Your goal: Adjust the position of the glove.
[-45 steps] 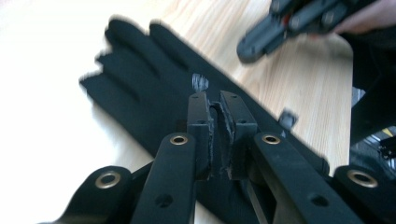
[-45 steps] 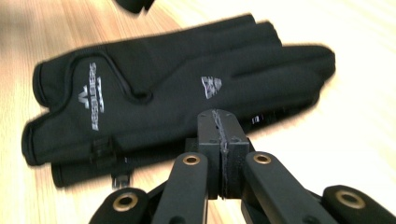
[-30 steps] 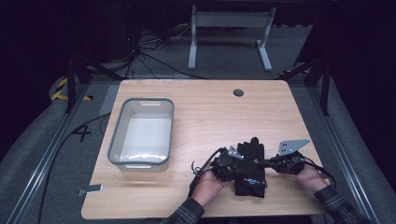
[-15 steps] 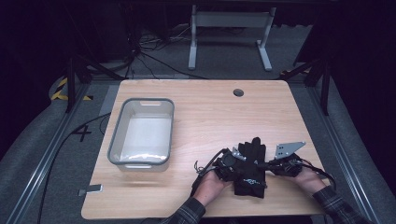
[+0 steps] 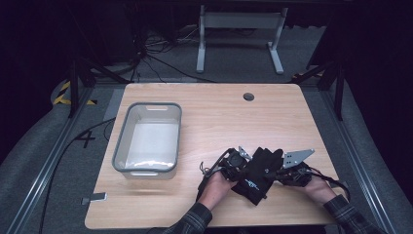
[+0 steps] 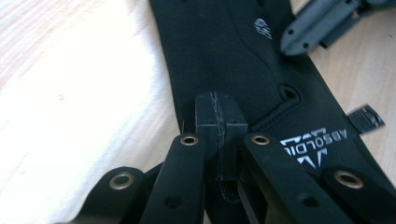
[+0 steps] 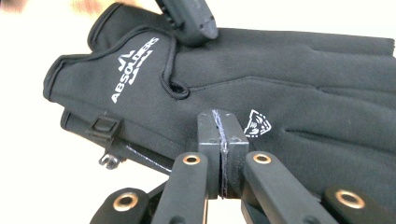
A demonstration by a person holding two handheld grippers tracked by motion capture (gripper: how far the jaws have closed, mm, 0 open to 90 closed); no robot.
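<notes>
**Both tongs pinched on the black glove**

I have a black glove (image 5: 258,171) lying flat on the wooden table (image 5: 219,122), near its front edge and right of the middle, fingers pointing away from me and the cuff toward me. My left gripper (image 5: 237,160) comes at it from the left side and my right gripper (image 5: 287,171) from the right, so the glove sits between my two hands.

In the left gripper view my jaws are pressed together, pad against pad, with the edge of the glove (image 6: 243,70) nipped between them; the white lettering on the cuff shows just beside the jaws. In the right gripper view my jaws are likewise closed tight, pinching the glove (image 7: 289,88) at its edge next to a small white emblem, with the tip of the other gripper resting on the far side of the fabric.

A grey plastic bin (image 5: 148,139) stands on the left half of the table, well apart from the glove.
</notes>
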